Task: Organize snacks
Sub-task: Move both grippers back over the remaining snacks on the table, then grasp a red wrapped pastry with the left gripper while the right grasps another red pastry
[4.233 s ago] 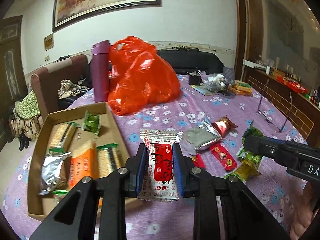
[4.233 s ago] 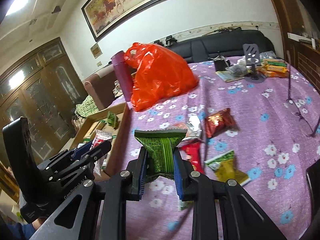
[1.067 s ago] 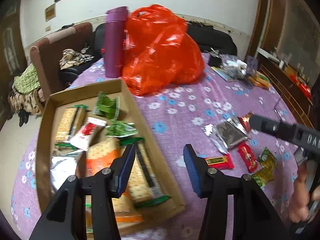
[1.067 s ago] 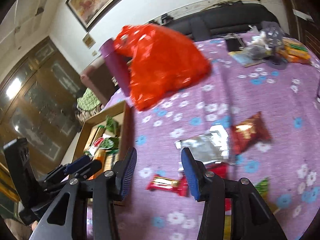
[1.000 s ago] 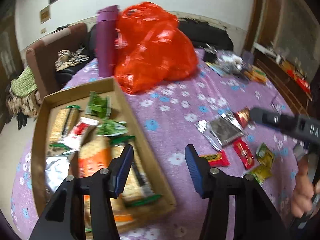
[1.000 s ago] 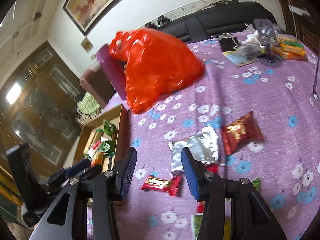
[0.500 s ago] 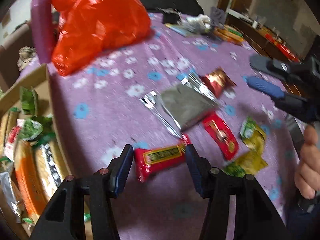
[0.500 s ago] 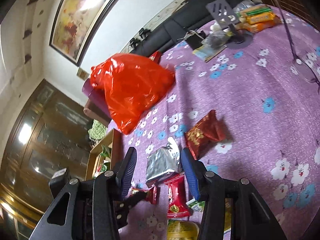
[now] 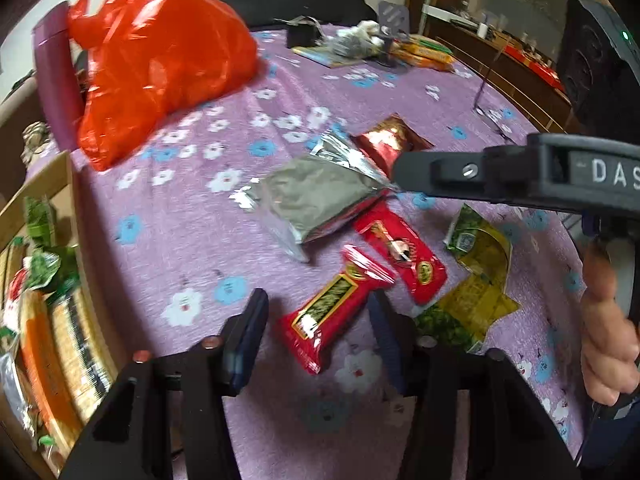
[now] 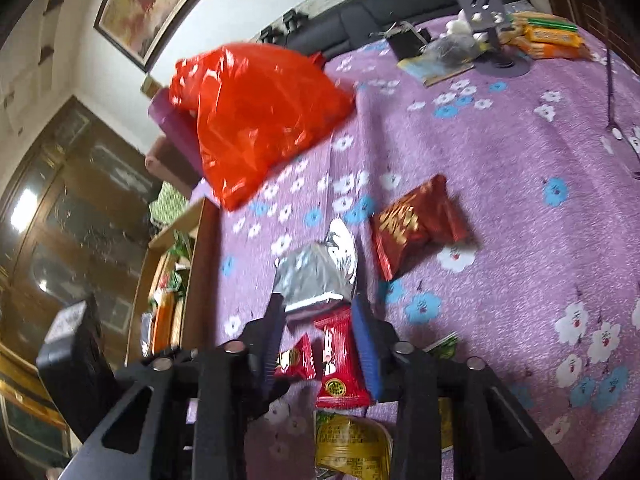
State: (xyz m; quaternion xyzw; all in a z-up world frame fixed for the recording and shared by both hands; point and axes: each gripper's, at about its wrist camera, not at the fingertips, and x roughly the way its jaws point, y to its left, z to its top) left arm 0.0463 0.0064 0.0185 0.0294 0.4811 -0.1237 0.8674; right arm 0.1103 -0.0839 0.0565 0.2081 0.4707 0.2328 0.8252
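Note:
Loose snacks lie on the purple flowered tablecloth (image 9: pixel 248 248). My left gripper (image 9: pixel 318 310) is open, its jaws on either side of a red bar with a green label (image 9: pixel 332 312). My right gripper (image 10: pixel 318 310) is open and low over a silver foil pack (image 10: pixel 316 272) and a red snack bar (image 10: pixel 340 364). The silver pack (image 9: pixel 316 196), the second red bar (image 9: pixel 400 250), a dark red packet (image 9: pixel 390 138) and yellow-green packets (image 9: pixel 476 280) lie close together. The cardboard tray (image 9: pixel 68 184) with several snacks is at the left.
A big orange plastic bag (image 9: pixel 156 56) and a purple bottle (image 9: pixel 54 68) stand at the back left. A phone stand (image 10: pixel 486 8), biscuit packs (image 10: pixel 548 36) and clutter sit at the far end. Eyeglasses (image 10: pixel 616 128) lie at the right.
Both grippers let go of their packets in the tray and opened. They swung right from the tray to the loose snacks and came down over them.

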